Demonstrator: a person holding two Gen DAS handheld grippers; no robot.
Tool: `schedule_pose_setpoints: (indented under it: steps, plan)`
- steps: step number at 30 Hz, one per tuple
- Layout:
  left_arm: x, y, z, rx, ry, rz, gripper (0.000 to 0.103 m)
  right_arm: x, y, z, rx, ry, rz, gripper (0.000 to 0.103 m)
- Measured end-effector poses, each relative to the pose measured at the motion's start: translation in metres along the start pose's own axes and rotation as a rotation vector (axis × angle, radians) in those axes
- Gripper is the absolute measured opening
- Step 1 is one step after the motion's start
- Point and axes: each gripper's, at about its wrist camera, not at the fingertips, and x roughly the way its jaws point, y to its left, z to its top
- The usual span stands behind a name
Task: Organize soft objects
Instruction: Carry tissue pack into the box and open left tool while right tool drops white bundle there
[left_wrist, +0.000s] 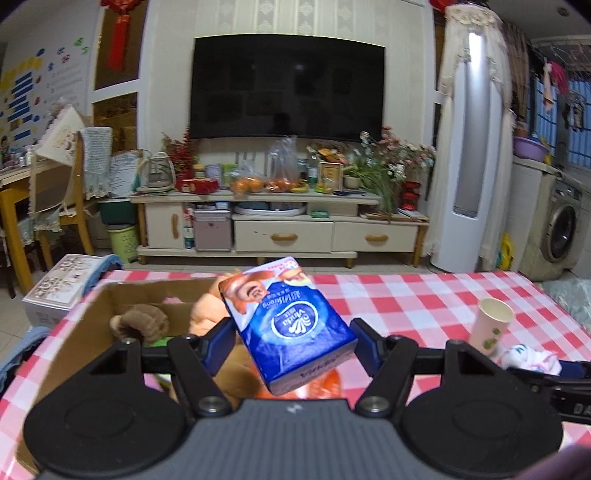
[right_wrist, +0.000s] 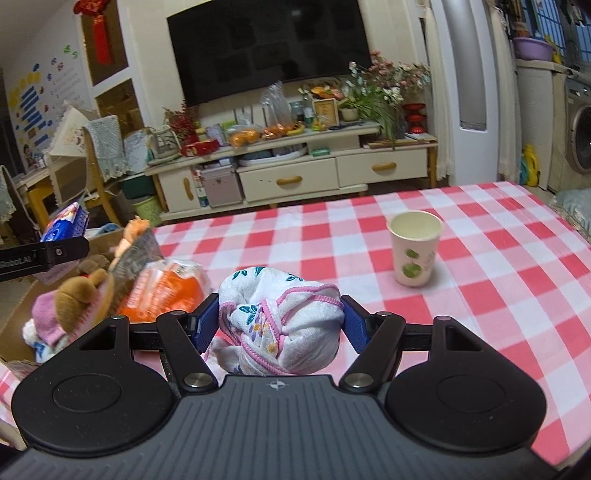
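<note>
On the checkered desk (right_wrist: 461, 236), the cardboard box (left_wrist: 92, 314) was the thing everything else sat around, so I'll go off that. Inside the box were a brown plush toy (left_wrist: 142, 323) and an orange plush (left_wrist: 207, 310), plus a bear with a pink hat (right_wrist: 70, 306) near its front end. Just beside the box, on the side toward the middle of the desk, lay an orange plastic-wrapped pack (right_wrist: 166, 291). Well away from the box, out on the open cloth, stood a paper cup (right_wrist: 415, 249), upright, nothing near it.

Now the tools. The left tool (left_wrist: 291, 341) was clamped on a blue tissue pack (left_wrist: 291, 325), both blue pads pressing its sides, the pack tilted and held up in the air just above the box's near edge, partly blocking the view of the plush stuff behind it. The right tool (right_wrist: 280, 321) was gripping a balled-up floral cloth (right_wrist: 280, 317) with pink trim, jaws fairly wide since the bundle is chunky, lifted off the desk a bit past the orange pack from the box.
</note>
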Motion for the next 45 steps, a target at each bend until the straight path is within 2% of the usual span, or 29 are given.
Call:
schedule_pose_setpoints:
  steps: [6, 19, 32, 40, 45]
  plan:
    - [0.005, 0.025, 0.006, -0.023, -0.016, 0.064, 0.068, 0.006, 0.026, 0.013, -0.036, -0.015, 0.044, 0.085]
    - [0.024, 0.069, 0.011, -0.093, 0.009, 0.164, 0.068, 0.015, 0.097, 0.044, -0.109, -0.058, 0.198, 0.085]
    - [0.053, 0.111, 0.016, -0.166, 0.051, 0.231, 0.068, 0.06, 0.153, 0.07, -0.162, -0.074, 0.31, 0.086]
    - [0.075, 0.135, 0.012, -0.248, 0.108, 0.206, 0.068, 0.096, 0.178, 0.075, -0.182, -0.058, 0.333, 0.086]
    - [0.085, 0.138, 0.011, -0.245, 0.124, 0.2, 0.068, 0.115, 0.188, 0.073, -0.186, -0.027, 0.331, 0.086]
